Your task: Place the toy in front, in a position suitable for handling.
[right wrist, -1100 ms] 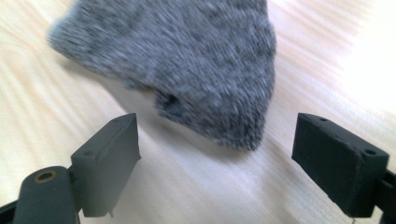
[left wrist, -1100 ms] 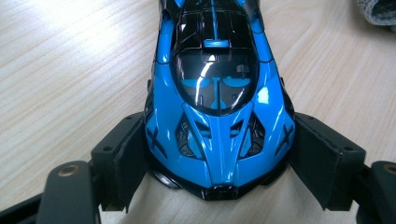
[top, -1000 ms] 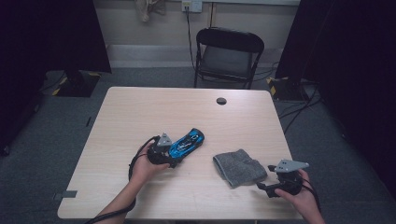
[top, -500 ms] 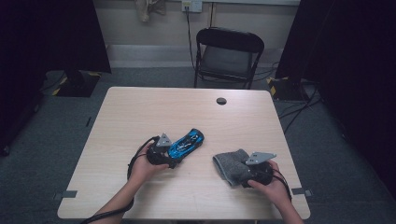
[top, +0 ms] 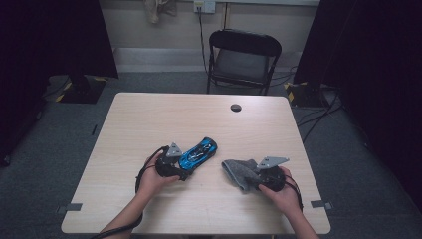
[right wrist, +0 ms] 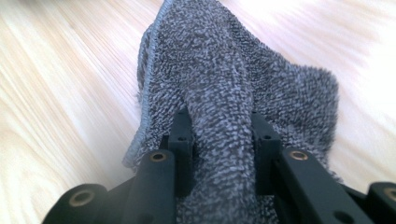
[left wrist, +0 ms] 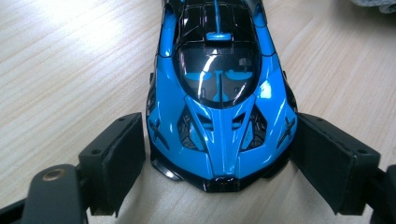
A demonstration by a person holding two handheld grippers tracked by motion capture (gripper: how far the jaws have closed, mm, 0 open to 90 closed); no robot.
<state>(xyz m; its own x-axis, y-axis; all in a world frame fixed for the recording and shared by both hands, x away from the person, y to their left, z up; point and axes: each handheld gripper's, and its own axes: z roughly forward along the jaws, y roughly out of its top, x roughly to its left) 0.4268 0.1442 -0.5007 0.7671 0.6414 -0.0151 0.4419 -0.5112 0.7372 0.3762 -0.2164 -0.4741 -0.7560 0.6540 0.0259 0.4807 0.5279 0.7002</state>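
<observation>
A blue and black toy car (top: 199, 152) lies on the wooden table (top: 149, 119), left of centre. My left gripper (top: 185, 167) has the car's nose (left wrist: 219, 93) between its pads. Its jaws have just been opening, and a thin gap shows at one pad, so the left gripper (left wrist: 219, 158) is open. A crumpled grey cloth (top: 238, 172) lies to the right of the car. My right gripper (top: 256, 179) has just been closing and now pinches a raised fold of the cloth (right wrist: 224, 79) between its pads. The right gripper (right wrist: 222, 135) is low at the table top.
A small black round cap (top: 236, 107) sits near the table's far edge. A black folding chair (top: 244, 55) stands behind the table. Dark curtains flank both sides, and cables run on the floor at the right.
My right gripper moved left from the table's right edge onto the grey cloth and closed on a fold, bunching it up. The left hand and the car stayed put.
</observation>
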